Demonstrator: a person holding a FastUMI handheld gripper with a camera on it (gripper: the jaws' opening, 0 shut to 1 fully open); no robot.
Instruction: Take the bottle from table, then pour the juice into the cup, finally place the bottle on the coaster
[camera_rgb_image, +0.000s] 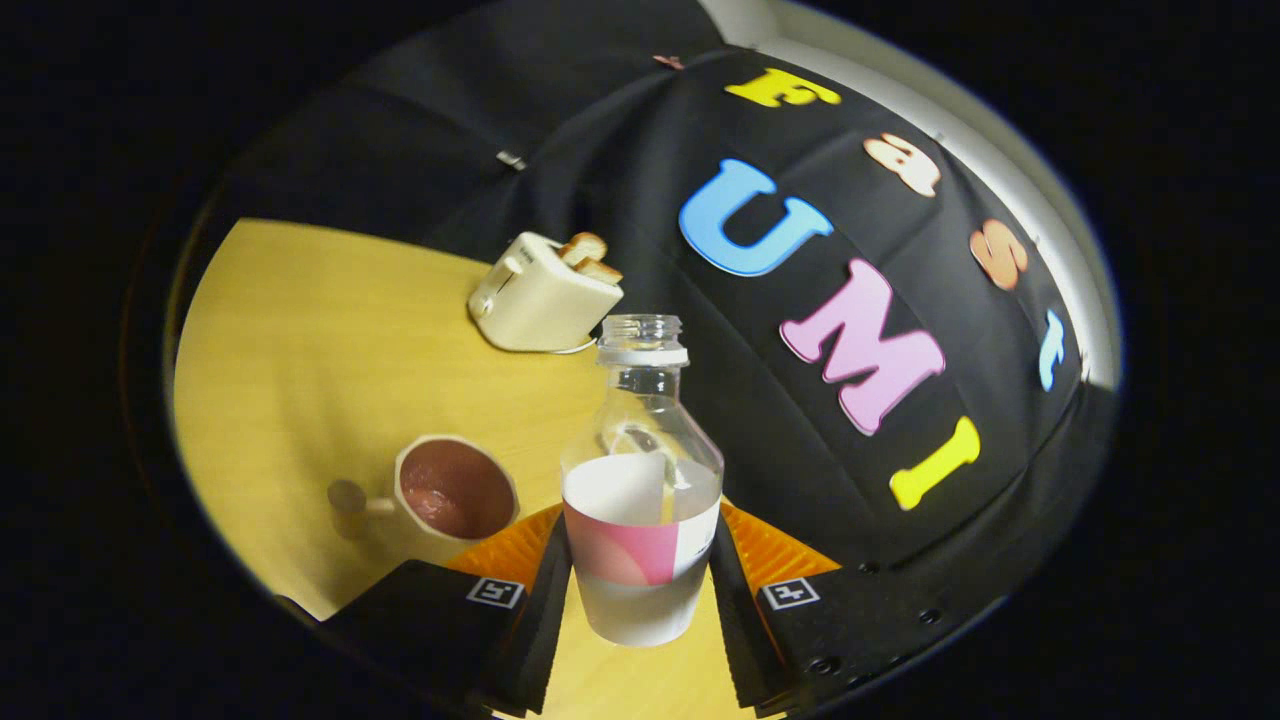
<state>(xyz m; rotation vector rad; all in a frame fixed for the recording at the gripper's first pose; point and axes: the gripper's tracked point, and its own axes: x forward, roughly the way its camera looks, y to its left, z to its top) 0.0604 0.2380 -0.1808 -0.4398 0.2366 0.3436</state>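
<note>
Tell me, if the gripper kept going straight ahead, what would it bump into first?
Nothing new at first: the gripper is already shut on the bottle, held between its fingers. Beyond the bottle, the black cloth wall looks next in line, though depth is hard to judge.

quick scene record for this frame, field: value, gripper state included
gripper: shut on the bottle, one finger pressing each side of its body
bottle: clear, uncapped, labelled, held between the fingers, appears lifted off the table
cup: beside the bottle, handled, reddish-brown inside; liquid or glaze, cannot tell
toaster: beyond the cup, bread in its slots
table: light wood
coaster: not identified
stage: bottle in grasp, near the cup
</note>
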